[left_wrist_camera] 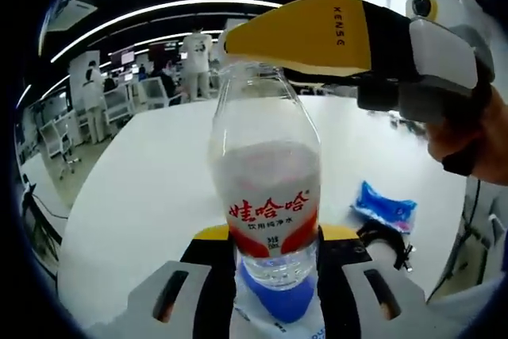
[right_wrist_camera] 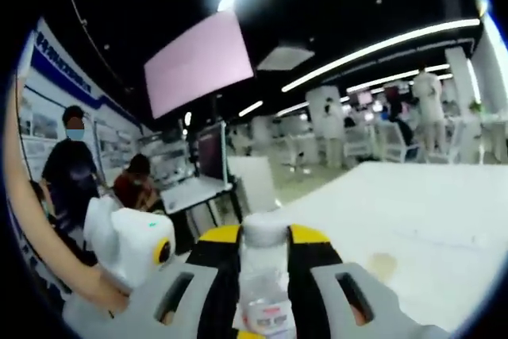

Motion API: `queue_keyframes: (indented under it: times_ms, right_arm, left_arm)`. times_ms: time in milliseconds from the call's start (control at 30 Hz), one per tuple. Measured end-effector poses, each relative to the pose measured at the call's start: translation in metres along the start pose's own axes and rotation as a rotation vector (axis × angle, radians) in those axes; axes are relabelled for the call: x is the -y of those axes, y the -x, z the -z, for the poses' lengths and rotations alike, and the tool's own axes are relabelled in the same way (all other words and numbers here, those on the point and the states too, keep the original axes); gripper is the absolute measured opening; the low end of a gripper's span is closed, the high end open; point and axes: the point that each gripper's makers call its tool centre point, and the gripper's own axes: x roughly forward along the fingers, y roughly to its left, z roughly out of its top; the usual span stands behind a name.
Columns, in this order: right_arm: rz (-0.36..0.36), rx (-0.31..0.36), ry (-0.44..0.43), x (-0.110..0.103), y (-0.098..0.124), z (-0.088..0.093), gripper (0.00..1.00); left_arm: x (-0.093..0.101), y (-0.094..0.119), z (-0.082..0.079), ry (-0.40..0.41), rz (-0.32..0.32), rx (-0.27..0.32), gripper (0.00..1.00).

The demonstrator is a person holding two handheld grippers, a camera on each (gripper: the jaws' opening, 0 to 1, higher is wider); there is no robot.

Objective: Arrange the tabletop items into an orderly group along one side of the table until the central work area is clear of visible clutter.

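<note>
Water bottle (left_wrist_camera: pixel 266 188) stands upright between my left fingers (left_wrist_camera: pixel 274 295), clenched on its lower body just under the red-lettered label, above a white worktop (left_wrist_camera: pixel 143 196). My right gripper (left_wrist_camera: pixel 373 37) comes in from the upper right of the left gripper view, its yellow-and-black finger laid across the bottle's neck. In the right gripper view my right fingers (right_wrist_camera: pixel 266 275) close around the top of the bottle (right_wrist_camera: pixel 264 232); I judge them clenched on it, though the fisheye blurs the contact. A blue-and-white packet (left_wrist_camera: pixel 385 206) and a small black object (left_wrist_camera: pixel 389 240), too indistinct to name, lie well apart on the worktop's far side.

By my reading, I am steadying the bottle in both grippers before setting it down at the worktop's edge. Doing it well means keeping the bottle vertical and letting one gripper carry the weight while the other only guides, so the thin plastic does not buckle. I would lower it until the base sits flat, release the top fingers first, then the lower ones.
</note>
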Motion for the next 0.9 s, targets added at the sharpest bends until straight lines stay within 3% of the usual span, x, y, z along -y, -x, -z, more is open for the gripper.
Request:
queue_keyframes:
  times_ms: [400,900]
  right_arm:
    - [0.006,-0.017,0.054,0.001,-0.017,-0.004,0.17]
    - [-0.002,-0.051,0.1,0.004,-0.031,0.004,0.17]
  left_arm:
    - [-0.022,-0.006,-0.007,-0.029,-0.012,0.007,0.36]
    - [-0.039,-0.017,-0.003,-0.024,-0.022,-0.007,0.36]
